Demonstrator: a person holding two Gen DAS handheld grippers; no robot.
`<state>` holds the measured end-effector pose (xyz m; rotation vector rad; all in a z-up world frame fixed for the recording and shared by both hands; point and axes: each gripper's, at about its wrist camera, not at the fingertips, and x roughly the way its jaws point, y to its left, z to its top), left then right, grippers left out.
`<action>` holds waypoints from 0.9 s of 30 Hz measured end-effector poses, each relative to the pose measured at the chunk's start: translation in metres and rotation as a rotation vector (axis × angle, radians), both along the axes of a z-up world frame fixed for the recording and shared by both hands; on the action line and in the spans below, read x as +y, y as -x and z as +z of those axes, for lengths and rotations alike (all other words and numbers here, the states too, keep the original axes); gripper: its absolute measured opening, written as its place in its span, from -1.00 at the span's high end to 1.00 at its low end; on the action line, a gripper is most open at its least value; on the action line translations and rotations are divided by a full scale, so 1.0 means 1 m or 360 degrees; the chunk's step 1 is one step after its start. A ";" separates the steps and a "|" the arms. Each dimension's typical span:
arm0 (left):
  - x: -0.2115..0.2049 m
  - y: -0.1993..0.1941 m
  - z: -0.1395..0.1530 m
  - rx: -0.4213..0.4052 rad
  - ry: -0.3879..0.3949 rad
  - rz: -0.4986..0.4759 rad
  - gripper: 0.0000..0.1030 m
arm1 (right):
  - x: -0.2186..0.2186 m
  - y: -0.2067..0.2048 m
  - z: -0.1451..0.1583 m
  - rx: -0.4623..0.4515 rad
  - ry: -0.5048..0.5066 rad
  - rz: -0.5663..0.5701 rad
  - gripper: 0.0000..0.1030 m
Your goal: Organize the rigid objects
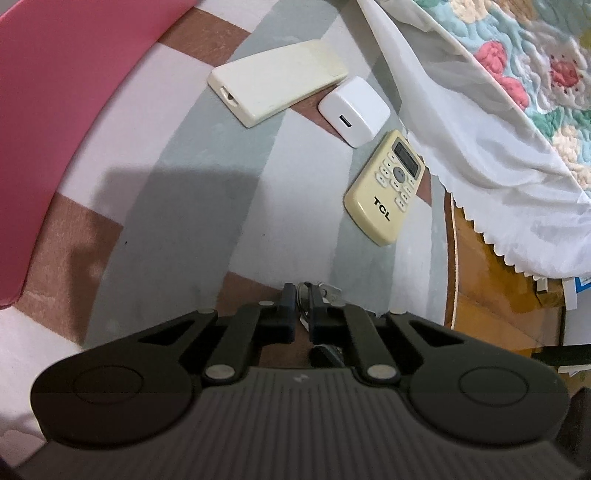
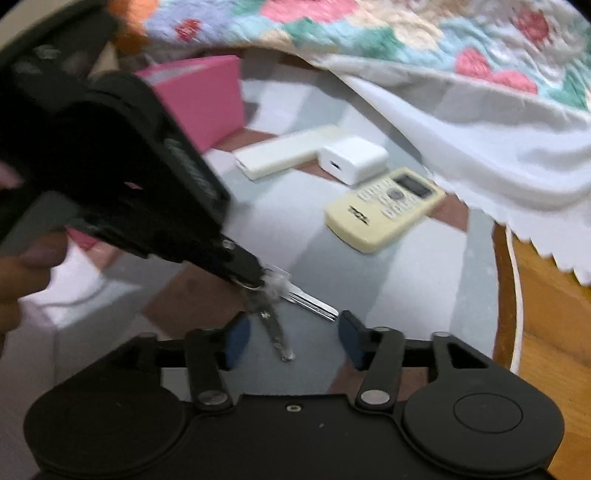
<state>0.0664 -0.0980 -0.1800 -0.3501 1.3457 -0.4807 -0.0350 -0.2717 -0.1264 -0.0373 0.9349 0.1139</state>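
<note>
My left gripper (image 1: 302, 295) is shut on the ring of a bunch of keys (image 1: 329, 291). The right wrist view shows that left gripper (image 2: 255, 278) coming in from the left, a hand behind it, with the keys (image 2: 312, 302) fanned out below its tips, just above or on the rug. My right gripper (image 2: 293, 338) stands open just in front of the keys, one key blade hanging between its blue pads (image 2: 349, 332) without touching them. Further back lie a cream TCL remote (image 1: 386, 188) (image 2: 384, 206), a white charger cube (image 1: 354, 110) (image 2: 352, 158) and a long cream remote lying face down (image 1: 277, 81) (image 2: 288, 151).
Everything lies on a rug (image 1: 184, 206) striped grey, white and brown. A pink box (image 1: 55, 92) (image 2: 199, 99) stands at the left. A white sheet (image 1: 480, 129) and flowered quilt (image 2: 369, 33) hang over the right side. Wooden floor (image 2: 546, 332) shows past the rug's edge.
</note>
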 end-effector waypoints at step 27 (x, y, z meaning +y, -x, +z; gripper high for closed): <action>0.003 0.019 0.072 -0.0009 0.0243 -0.0175 0.97 | 0.001 0.009 0.030 -0.0031 -0.0165 0.0065 0.87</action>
